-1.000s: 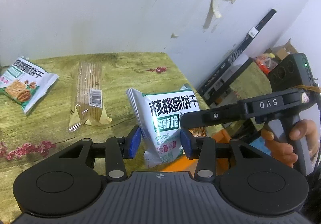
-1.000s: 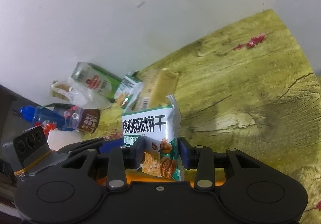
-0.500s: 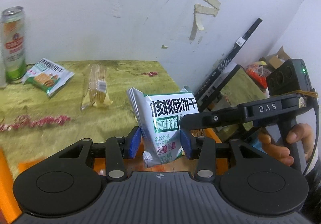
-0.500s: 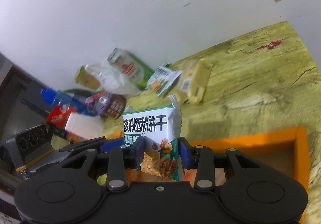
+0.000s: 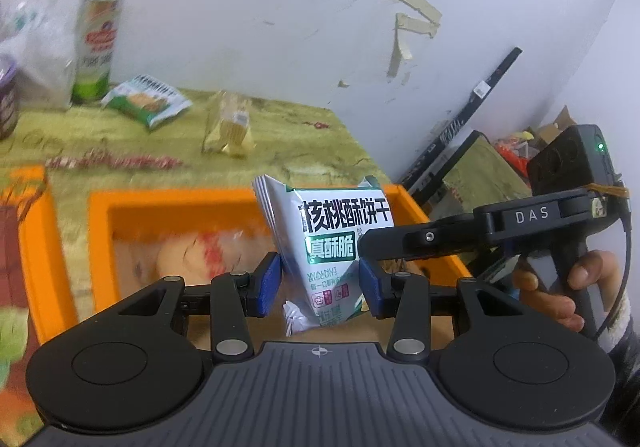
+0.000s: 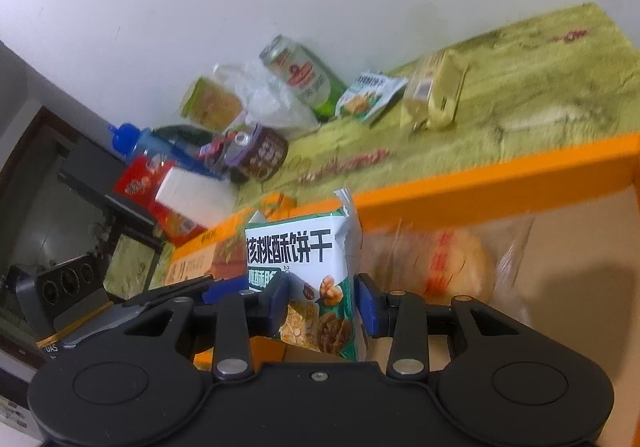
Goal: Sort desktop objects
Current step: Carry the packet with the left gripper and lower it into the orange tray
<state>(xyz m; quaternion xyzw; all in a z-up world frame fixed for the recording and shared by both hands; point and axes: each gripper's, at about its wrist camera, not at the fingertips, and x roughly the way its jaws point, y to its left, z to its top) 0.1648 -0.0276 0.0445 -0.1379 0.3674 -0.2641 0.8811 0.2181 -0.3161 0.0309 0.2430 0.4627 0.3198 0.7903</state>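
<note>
A white and green walnut biscuit packet [image 5: 332, 247] stands upright between the blue pads of both grippers. My left gripper [image 5: 319, 285] is shut on its lower part. My right gripper [image 6: 322, 305] is shut on the same packet [image 6: 308, 279] from the other side; its body [image 5: 520, 219] shows at the right of the left wrist view. The packet hangs over an open orange box [image 5: 96, 215] that holds a clear bag of bread [image 6: 452, 267].
On the yellow-green table [image 5: 304, 151] lie a second biscuit packet [image 5: 146, 103], a cracker sleeve [image 5: 230, 125], a green can [image 5: 98, 43] and a plastic bag [image 5: 36, 47]. A brown jar [image 6: 262, 153], a blue bottle [image 6: 132, 137] and a red and white box [image 6: 176, 195] stand further off.
Both grippers have carried the packet back from the table's far end to above the orange box, which has come into view. Both jaws stay shut on it.
</note>
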